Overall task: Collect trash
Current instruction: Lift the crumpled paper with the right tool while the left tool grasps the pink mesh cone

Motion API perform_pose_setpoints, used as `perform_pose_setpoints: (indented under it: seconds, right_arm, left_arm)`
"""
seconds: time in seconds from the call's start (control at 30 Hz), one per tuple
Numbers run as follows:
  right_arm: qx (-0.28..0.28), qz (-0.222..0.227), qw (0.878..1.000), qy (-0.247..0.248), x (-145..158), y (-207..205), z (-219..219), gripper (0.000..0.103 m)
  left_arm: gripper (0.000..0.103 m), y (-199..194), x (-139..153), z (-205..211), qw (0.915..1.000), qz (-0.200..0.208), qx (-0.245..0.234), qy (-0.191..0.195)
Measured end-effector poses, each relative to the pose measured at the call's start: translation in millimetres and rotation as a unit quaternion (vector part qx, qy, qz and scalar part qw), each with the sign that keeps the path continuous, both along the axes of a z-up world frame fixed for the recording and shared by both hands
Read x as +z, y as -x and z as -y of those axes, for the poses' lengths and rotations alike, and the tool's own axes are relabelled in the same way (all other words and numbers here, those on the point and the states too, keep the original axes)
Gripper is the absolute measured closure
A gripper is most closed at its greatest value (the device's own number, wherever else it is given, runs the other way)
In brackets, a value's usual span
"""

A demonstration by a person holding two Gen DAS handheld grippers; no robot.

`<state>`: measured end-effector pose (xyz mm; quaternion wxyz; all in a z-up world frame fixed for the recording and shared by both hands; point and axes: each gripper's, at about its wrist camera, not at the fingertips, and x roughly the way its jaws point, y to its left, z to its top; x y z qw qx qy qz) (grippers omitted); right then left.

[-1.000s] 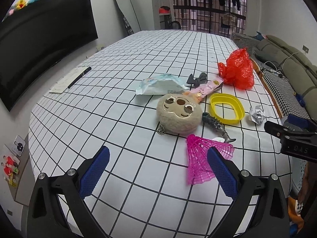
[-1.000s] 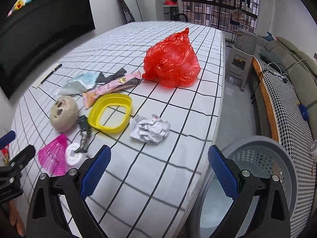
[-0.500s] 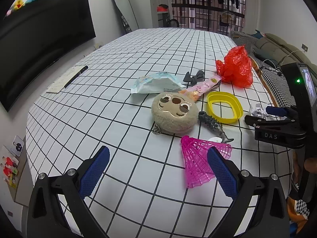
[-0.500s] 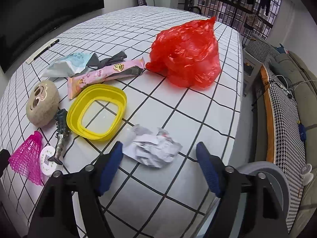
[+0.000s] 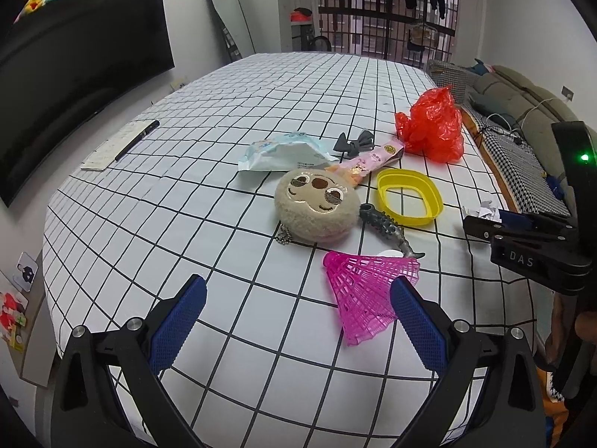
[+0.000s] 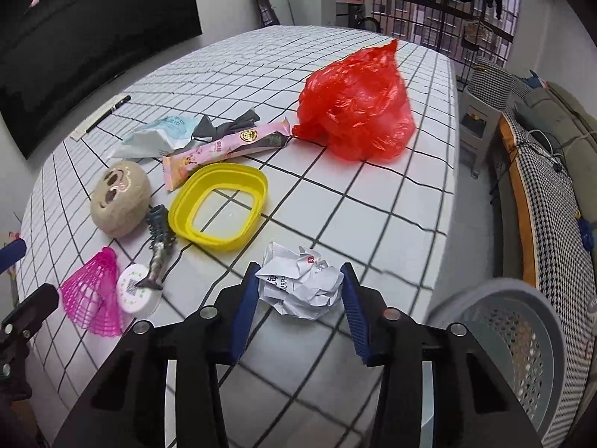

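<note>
Crumpled paper [image 6: 300, 285] lies on the bench [image 6: 373, 201] near its right edge, and we see it sitting between the two blue pads of the right claw [image 6: 298, 310]. The jaws have just been closing around it; the left pad looks to be at the paper's side, while a narrow gap shows at the right pad, so we cannot tell whether it is clamped yet. In the left wrist view the same paper [image 5: 488, 211] peeks out just behind the tip of that right claw [image 5: 485, 224] at the right edge of the bench.

Our left claw [image 5: 298, 313] hangs over the near edge of the bench with its jaws wide apart and nothing between them. Just ahead of its right pad lies a pink shuttlecock [image 5: 367, 291].

Further in from the near edge we see a round plush face [image 5: 317, 205], a grey toy fish [image 5: 388, 226], a yellow ring-shaped lid [image 5: 408, 198], a pink snack wrapper [image 5: 373, 158], a pale blue packet [image 5: 283, 151] and a dark bow [image 5: 354, 143]. A red plastic bag [image 6: 354, 112] sits toward the right edge, further back than the paper.

Off the right edge of the bench, low down, stands a grey perforated basket [image 6: 522, 336].
</note>
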<state>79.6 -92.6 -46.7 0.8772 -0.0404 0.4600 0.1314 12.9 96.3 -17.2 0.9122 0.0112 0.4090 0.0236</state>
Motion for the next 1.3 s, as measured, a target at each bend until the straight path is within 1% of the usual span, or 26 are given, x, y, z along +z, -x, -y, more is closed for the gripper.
perform_pose_setpoints:
  seconds: [0.2, 0.3, 0.37, 0.53, 0.63, 0.73, 0.9, 1.07, 1.2, 1.3]
  right_arm:
    - [-0.026, 0.010, 0.999, -0.027, 10, 33, 16, 0.061]
    - [-0.040, 0.016, 0.999, -0.031, 13, 46, 21, 0.061]
    - [-0.053, 0.017, 0.998, -0.037, 14, 53, 26, 0.061]
    - [-0.071, 0.014, 0.996, -0.058, 18, 67, 39, 0.061]
    - [-0.079, 0.017, 0.994, -0.071, 21, 73, 43, 0.061]
    - [-0.081, 0.022, 0.994, -0.075, 25, 78, 46, 0.061]
    - [-0.086, 0.027, 0.993, -0.082, 28, 78, 45, 0.061]
    - [-0.076, 0.028, 0.993, -0.084, 30, 79, 37, 0.061]
    - [-0.066, 0.030, 0.994, -0.086, 31, 81, 30, 0.061]
    - [-0.062, 0.029, 0.994, -0.088, 30, 84, 26, 0.061]
  left_arm:
    - [0.006, 5, 0, 10, 0.9998, 0.003, -0.015, 0.011]
    - [0.006, 4, -4, 20, 0.9996, -0.001, -0.025, 0.011]
    - [0.006, 0, -10, 27, 0.9996, -0.006, -0.027, 0.007]
    - [0.006, -8, -28, 40, 0.9990, -0.025, -0.032, 0.017]
    - [0.006, -15, -40, 43, 0.9986, -0.046, -0.026, 0.007]
    - [0.006, -17, -43, 35, 0.9987, -0.052, -0.006, -0.001]
    - [0.006, -13, -37, 12, 0.9989, -0.040, 0.021, -0.009]
    - [0.006, -5, -31, -10, 0.9983, -0.031, 0.045, -0.019]
    - [0.006, -2, -33, -24, 0.9974, -0.033, 0.062, -0.016]
    - [0.006, -1, -34, -27, 0.9973, -0.032, 0.065, -0.015]
